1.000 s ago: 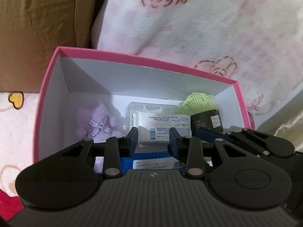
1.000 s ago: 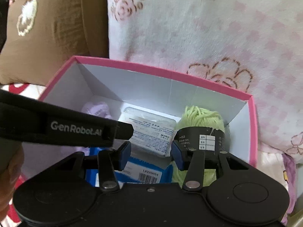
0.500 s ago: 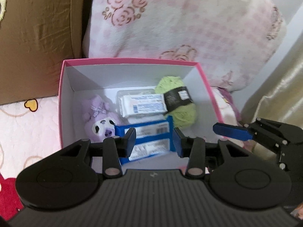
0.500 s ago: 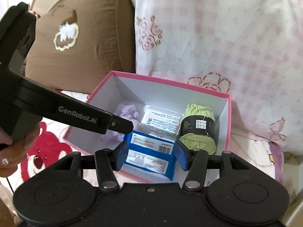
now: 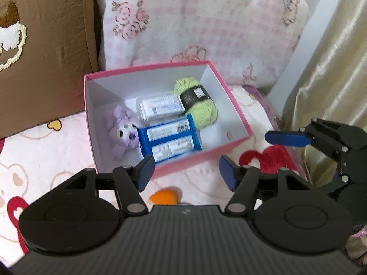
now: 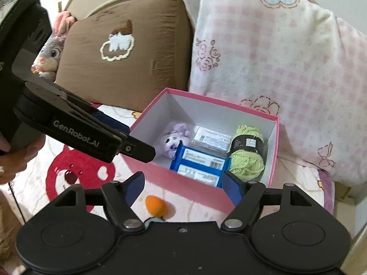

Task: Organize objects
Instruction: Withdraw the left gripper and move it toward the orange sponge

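You're holding both grippers above the bedspread, nothing btwn either pair of pads. Your left gripper (image 5: 185,171) is standing moderately wide, jaws having just been opening; your right gripper (image 6: 183,188) is gaping wider, also just been opening, empty too. Just ahead of the pads, an orange egg-shaped thing (image 6: 156,204) is lying on the bedspread (image 5: 45,142), near the box's front wall. Beyond it at 12 o'clock the pink box (image 5: 229,96) is sitting open w/ four items inside: blue packet (image 5: 169,141) nearest, purple plush (image 5: 122,133) at its 9 o'clock, white packet (image 5: 160,110) behind it, green yarn ball (image 5: 199,107) at 2 o'clock in the far right corner. Farther back, a brown cushion (image 6: 128,57) and a pink checked blanket (image 6: 275,57) are leaning behind the box.
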Demonstrator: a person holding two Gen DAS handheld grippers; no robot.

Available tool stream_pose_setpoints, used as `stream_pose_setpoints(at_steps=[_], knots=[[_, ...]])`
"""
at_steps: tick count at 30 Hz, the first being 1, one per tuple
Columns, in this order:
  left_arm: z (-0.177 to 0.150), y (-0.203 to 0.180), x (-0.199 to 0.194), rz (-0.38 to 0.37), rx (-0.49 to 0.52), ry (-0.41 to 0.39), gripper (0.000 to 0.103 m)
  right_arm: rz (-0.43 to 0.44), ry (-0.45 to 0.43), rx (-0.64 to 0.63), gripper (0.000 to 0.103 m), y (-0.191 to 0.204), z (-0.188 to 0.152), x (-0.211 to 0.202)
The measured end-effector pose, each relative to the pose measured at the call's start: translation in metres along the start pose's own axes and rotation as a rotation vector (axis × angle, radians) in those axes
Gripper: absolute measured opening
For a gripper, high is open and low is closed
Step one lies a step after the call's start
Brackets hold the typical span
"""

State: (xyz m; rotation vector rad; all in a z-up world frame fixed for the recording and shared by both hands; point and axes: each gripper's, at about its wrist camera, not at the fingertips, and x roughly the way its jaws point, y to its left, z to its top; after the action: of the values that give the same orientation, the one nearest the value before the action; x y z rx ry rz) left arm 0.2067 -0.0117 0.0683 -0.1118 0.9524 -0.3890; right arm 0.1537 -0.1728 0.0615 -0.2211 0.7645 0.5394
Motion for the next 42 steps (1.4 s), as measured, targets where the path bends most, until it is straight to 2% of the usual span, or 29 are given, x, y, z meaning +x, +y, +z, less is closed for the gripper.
stream_pose_setpoints(at_steps=[2,7,21,26,31,38,42], knots=[[-0.004,-0.004,-0.004,-0.014,0.01,0.013,0.062,0.0,0.0,-0.002,0.082,0.004,-0.003,-0.006],[-0.015,-0.012,-0.016,-0.028,0.043,0.009,0.071,-0.006,-0.001,-0.016,0.089,0.013,-0.011,-0.019],[-0.047,-0.002,-0.028,-0.055,0.011,0.032,0.075,0.071,0.025,-0.016,0.09,0.031,-0.033,-0.037],[-0.06,-0.002,-0.025,-0.073,0.007,0.067,0.079,0.077,0.015,-0.066,0.094,0.041,-0.043,-0.039],[-0.073,-0.005,-0.021,-0.061,0.028,0.072,0.084,0.117,0.014,-0.075,0.094,0.047,-0.054,-0.037],[-0.088,0.001,-0.016,-0.083,0.003,0.045,0.084,0.159,-0.004,-0.065,0.095,0.051,-0.072,-0.021],[-0.095,0.006,-0.01,-0.069,-0.015,0.034,0.084,0.122,-0.037,-0.094,0.095,0.057,-0.081,-0.01]])
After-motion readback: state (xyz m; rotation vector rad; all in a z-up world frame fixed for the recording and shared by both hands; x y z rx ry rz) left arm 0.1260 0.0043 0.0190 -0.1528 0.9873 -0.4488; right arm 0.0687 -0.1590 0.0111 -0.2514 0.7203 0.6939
